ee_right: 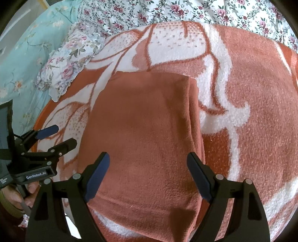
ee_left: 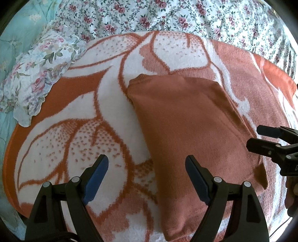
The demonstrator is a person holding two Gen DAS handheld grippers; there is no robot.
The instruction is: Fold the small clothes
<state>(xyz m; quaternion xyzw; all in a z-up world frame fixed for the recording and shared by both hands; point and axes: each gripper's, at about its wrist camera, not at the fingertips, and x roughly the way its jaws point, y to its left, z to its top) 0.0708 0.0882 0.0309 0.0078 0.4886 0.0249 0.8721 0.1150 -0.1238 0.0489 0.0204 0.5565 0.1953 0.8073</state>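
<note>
A rust-orange knit garment (ee_left: 190, 130) lies folded into a long rectangle on an orange-and-white flowered blanket (ee_left: 74, 115). It also shows in the right wrist view (ee_right: 145, 134). My left gripper (ee_left: 147, 167) is open and empty, hovering over the garment's near left edge. My right gripper (ee_right: 148, 163) is open and empty above the garment's near end. The right gripper shows at the right edge of the left wrist view (ee_left: 260, 137). The left gripper shows at the left of the right wrist view (ee_right: 59, 135), beside the garment's left edge.
The blanket (ee_right: 251, 111) lies on a bed with a white floral sheet (ee_left: 167, 16). A floral frilled pillow (ee_left: 37, 74) lies at the left, over a turquoise cover (ee_left: 16, 37). A hand shows under the left gripper (ee_right: 28, 193).
</note>
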